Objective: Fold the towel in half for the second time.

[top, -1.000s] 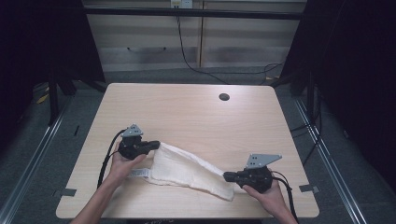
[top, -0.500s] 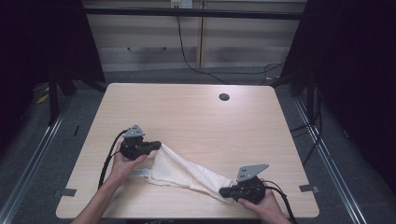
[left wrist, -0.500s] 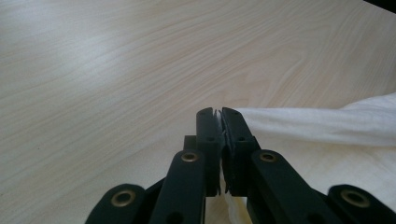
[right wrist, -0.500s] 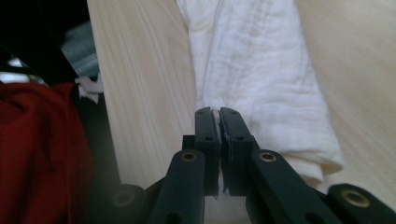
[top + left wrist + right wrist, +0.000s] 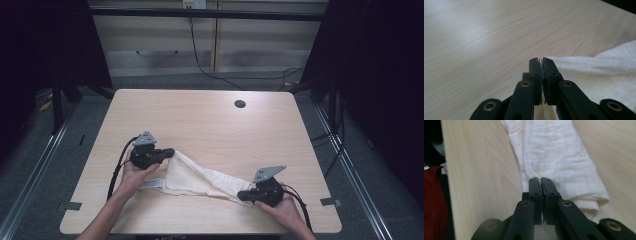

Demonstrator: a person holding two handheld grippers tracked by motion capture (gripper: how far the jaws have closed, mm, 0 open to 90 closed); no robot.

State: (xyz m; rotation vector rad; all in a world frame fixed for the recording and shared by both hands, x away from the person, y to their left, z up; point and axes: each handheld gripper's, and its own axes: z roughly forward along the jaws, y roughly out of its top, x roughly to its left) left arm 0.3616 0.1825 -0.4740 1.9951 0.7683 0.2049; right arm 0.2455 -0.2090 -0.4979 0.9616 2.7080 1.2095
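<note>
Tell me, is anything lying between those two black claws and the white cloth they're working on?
Nothing visible does. The left gripper and the right gripper are each shut directly on an end of the white cloth, which stretches between them on the bare wooden table.

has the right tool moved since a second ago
Yes. In the high view the right tool, shut on the white cloth, has come down toward the table's near edge, farther from the round hole.
</note>
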